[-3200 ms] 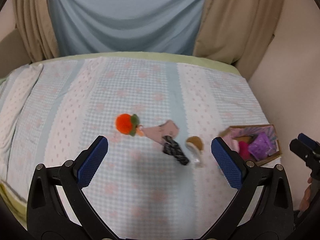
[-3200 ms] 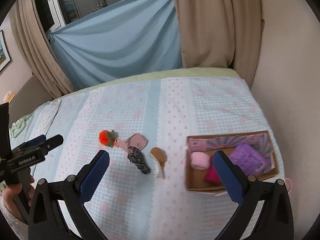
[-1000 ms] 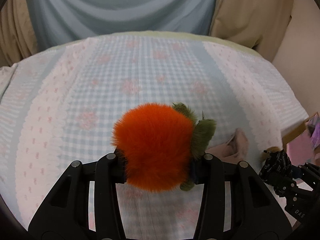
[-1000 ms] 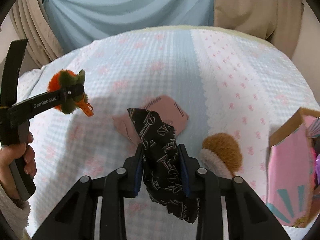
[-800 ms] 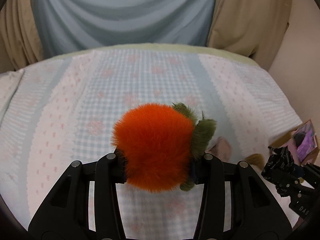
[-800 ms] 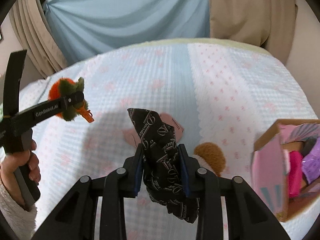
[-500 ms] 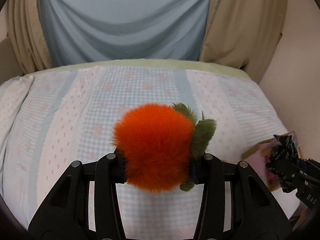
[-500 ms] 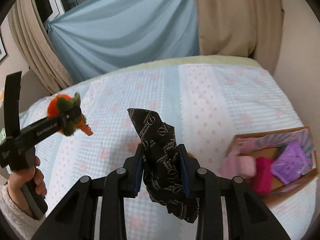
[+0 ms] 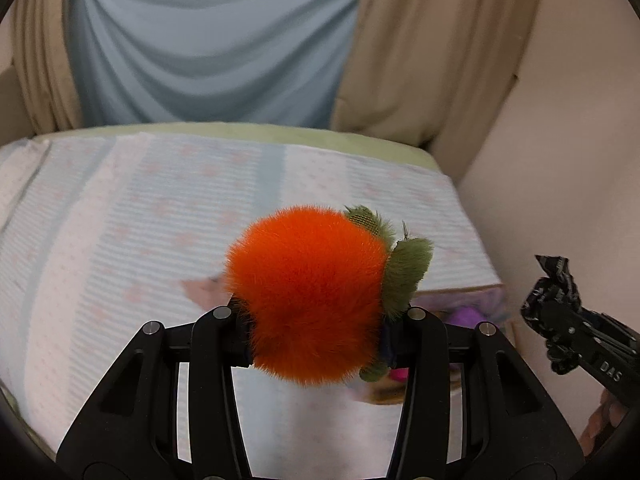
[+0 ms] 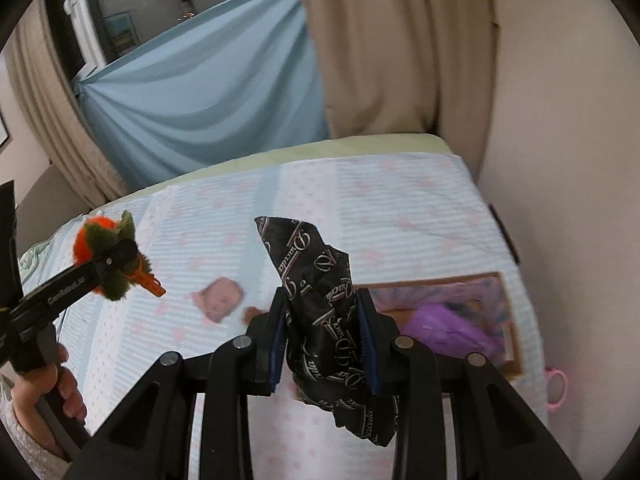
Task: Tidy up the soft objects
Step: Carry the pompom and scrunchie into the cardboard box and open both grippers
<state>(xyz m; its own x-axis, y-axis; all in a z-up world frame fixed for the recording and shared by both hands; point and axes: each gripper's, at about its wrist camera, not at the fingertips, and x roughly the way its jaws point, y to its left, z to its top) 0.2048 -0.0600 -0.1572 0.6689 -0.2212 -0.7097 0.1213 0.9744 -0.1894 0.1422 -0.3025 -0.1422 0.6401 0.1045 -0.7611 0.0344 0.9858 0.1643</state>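
My left gripper (image 9: 316,316) clamps the pompom (image 9: 308,296), my right gripper (image 10: 324,340) the scarf (image 10: 324,320); I judge both are mid-carry and next need releasing over the box (image 10: 508,320).

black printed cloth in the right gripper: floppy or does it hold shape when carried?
Probably floppy: the black printed cloth droops below the right gripper, though a creased point stands above. It looks thin, so likely light. Its sheen hints it could slip.

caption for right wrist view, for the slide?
Right gripper clamps black printed cloth above the bed, cardboard box ahead; left gripper holds orange plush.
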